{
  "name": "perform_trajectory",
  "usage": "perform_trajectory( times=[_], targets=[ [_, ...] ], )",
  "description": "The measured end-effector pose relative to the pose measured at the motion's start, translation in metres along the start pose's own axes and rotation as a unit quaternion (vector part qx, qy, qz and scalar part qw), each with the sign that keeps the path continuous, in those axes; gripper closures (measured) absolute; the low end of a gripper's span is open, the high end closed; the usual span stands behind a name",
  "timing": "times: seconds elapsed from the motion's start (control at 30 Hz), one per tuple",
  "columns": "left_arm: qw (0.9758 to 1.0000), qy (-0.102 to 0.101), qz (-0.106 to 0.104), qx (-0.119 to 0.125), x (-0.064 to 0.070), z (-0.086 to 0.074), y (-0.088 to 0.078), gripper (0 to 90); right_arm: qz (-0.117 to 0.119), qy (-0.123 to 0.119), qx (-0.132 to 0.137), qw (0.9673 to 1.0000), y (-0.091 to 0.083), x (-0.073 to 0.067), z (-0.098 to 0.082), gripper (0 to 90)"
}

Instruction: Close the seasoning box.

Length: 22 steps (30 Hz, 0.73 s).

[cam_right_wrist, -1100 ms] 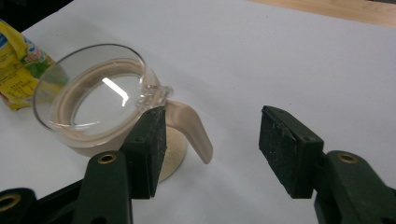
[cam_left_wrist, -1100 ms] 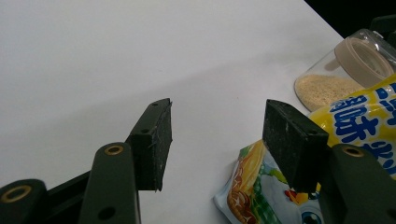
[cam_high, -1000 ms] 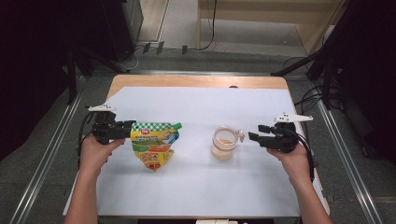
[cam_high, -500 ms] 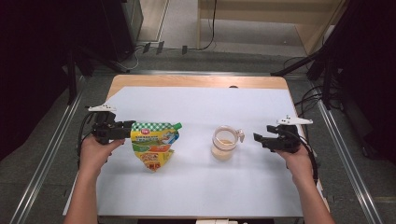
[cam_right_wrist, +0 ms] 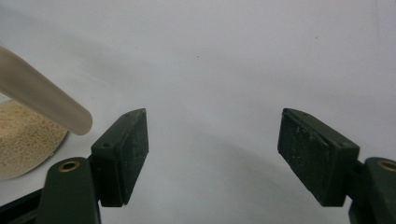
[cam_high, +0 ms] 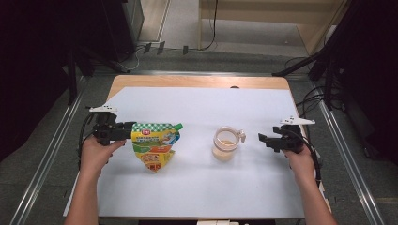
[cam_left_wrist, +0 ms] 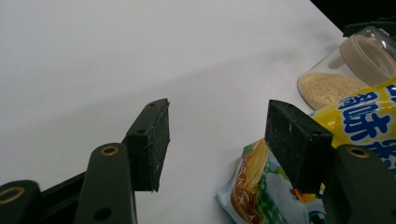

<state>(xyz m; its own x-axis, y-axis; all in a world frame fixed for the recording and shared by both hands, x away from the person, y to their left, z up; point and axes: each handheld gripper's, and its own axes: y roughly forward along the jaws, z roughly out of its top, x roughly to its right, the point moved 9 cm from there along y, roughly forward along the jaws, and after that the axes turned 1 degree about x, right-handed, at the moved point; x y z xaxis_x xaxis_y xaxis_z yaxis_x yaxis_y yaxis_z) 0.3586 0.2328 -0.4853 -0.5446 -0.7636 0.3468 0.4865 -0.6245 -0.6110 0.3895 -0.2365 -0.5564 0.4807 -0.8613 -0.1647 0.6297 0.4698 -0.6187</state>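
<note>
High view: the right gripper [cam_high: 264, 139], at centre right of the frame, has drawn back from the jar [cam_high: 226, 143] since a second ago, when its jaws stood just beside the jar's lid flap; it now sits well apart from the jar, nearer the right edge of the white table sheet [cam_high: 244, 187]. Its jaws have just been opening, and the right gripper view shows them spread wide with only bare sheet between the pads [cam_right_wrist: 133, 154]; the jar's tan lid and grainy contents lie at the far left of that view. The jar stands at centre frame, lid swung open, released.

The left gripper [cam_high: 126, 131], at centre left, has kept its place against the left end of the refill pouch [cam_high: 155, 143]. In the left gripper view its jaws stand apart; the pouch lies under and behind the right-hand pad [cam_left_wrist: 292, 140], with nothing clamped between the two.

Reading: the jar's opening appears finished and the right hand is clearing away; taking up the pouch to pour is probably next.
</note>
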Motion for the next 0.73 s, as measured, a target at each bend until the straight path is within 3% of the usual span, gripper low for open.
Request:
perform_trajectory(
  times=[0.43, 0.57, 0.73],
  targets=[
    [1.0, -0.003, 0.002, 0.003, -0.0024, -0.0015, 0.0011, 39.7, 0.0, -0.004, -0.011, 0.9999, 0.0038, -0.002, -0.0031, 25.2],
    [0.9998, -0.012, 0.008, 0.011, -0.0049, -0.0012, 0.0031, 39.5, 0.003, -0.009, -0.015, 0.9998, 0.0052, -0.0046, -0.0044, 25.2],
    [0.9998, -0.005, 0.011, 0.015, -0.0065, -0.0013, 0.005, 35.6, 0.003, -0.015, -0.017, 0.9997, 0.0061, -0.0068, -0.0053, 25.1]
  ],
)
